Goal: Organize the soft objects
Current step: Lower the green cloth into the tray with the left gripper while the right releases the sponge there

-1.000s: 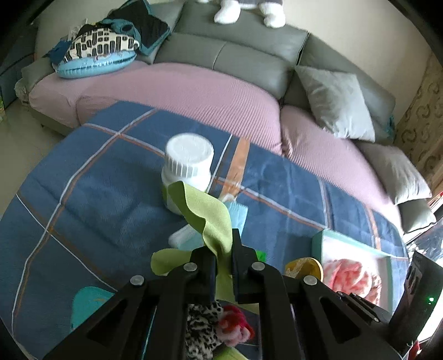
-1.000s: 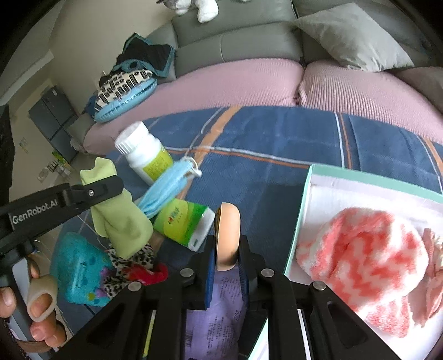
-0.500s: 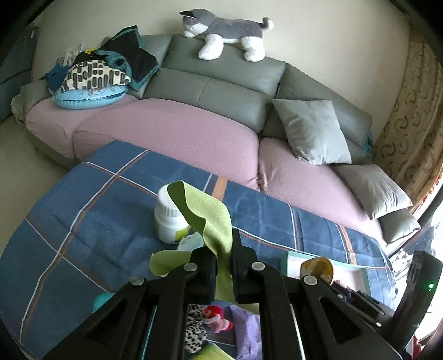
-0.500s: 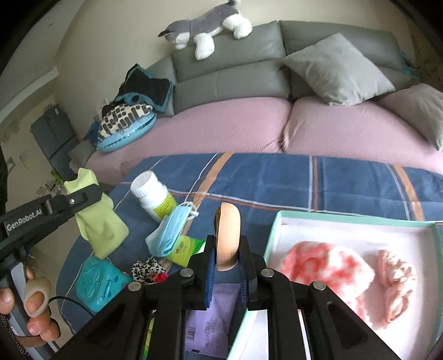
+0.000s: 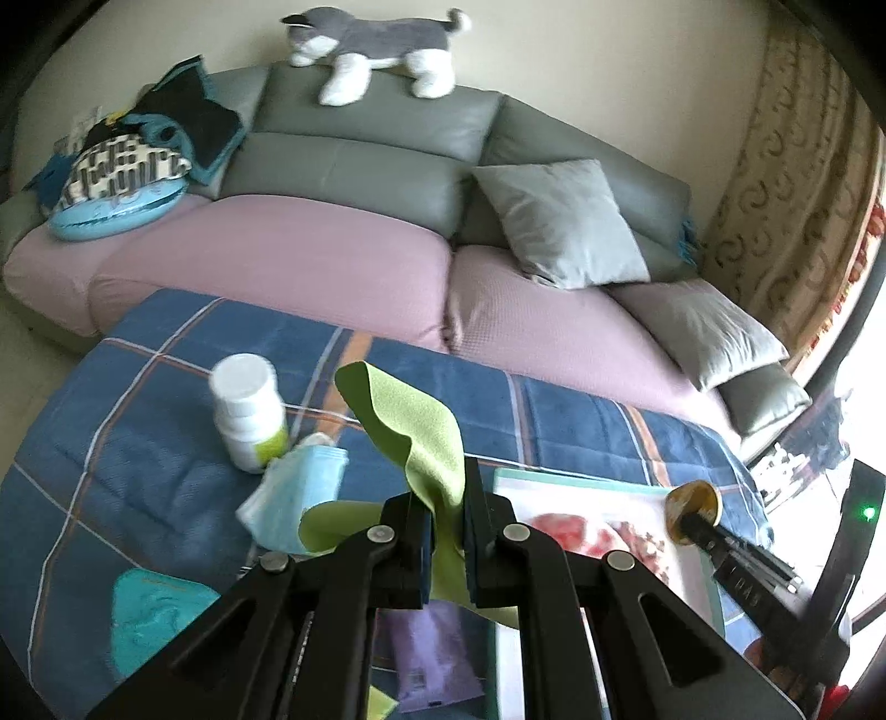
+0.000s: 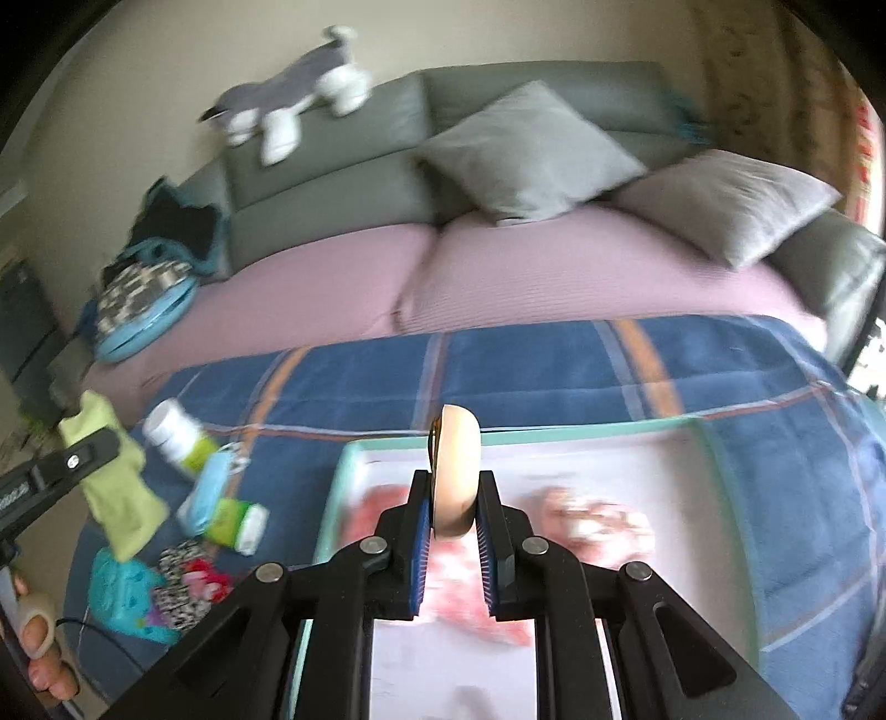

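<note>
My left gripper (image 5: pixel 446 498) is shut on a lime-green cloth (image 5: pixel 421 426), which sticks up between the pads and hangs below them, above the blue plaid blanket (image 5: pixel 138 443). In the right wrist view the same green cloth (image 6: pixel 119 493) dangles at the far left. My right gripper (image 6: pixel 455 498) is shut on a round beige puff (image 6: pixel 457 459), held on edge over the white tray (image 6: pixel 340 476) with a teal rim. Blurred pink fluffy items (image 6: pixel 587 515) lie in the tray. The left wrist view shows the puff (image 5: pixel 692 501) above the tray (image 5: pixel 554 476).
On the blanket lie a white bottle (image 5: pixel 249 410), a blue face mask (image 5: pixel 304 487), a teal item (image 5: pixel 155 615), a purple packet (image 5: pixel 432 653), a green tube (image 6: pixel 232 518) and a leopard-print piece (image 6: pixel 183 587). Behind stands a sofa (image 5: pixel 360 155) with grey cushions (image 5: pixel 559 221) and a plush dog (image 5: pixel 376 39).
Both grippers have risen. The right one carried the puff rightward from beside the tray to above it. The left one lifted the green cloth up and away from the bottle.
</note>
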Demonstrator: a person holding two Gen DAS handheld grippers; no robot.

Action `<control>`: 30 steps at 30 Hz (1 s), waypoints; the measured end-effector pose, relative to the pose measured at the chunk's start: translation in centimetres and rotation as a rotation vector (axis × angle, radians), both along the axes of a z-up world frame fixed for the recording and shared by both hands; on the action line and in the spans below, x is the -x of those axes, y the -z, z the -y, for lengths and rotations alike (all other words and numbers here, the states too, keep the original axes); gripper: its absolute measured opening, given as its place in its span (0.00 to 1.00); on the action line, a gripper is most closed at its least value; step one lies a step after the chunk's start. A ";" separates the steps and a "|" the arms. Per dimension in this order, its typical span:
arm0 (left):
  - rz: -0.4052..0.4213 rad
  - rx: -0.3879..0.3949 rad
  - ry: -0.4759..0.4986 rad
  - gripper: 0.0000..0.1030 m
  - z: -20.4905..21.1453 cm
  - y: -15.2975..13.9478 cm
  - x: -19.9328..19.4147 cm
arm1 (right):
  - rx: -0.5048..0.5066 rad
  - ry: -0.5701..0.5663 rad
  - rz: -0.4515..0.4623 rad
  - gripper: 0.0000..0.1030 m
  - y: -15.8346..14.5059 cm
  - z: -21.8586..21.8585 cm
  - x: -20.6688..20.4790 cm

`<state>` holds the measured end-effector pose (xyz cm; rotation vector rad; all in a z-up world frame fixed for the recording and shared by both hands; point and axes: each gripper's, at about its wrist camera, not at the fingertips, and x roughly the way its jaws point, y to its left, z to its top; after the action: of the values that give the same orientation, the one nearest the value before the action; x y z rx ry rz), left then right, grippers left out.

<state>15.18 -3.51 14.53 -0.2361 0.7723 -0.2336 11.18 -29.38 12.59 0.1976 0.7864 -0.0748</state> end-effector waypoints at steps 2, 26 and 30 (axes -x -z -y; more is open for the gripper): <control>-0.004 -0.006 0.030 0.09 1.1 0.0 0.1 | 0.010 0.044 0.000 0.16 -0.3 1.5 0.7; -0.139 -0.119 0.358 0.09 14.8 4.4 1.2 | 0.046 0.232 -0.142 0.16 2.7 9.9 2.8; -0.175 -0.132 0.360 0.09 15.2 5.6 0.8 | 0.042 0.215 -0.171 0.16 3.9 9.7 2.2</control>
<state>14.35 -18.69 8.88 0.0103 0.9986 -0.5049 8.95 -39.04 8.65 0.2377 0.9311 -0.3143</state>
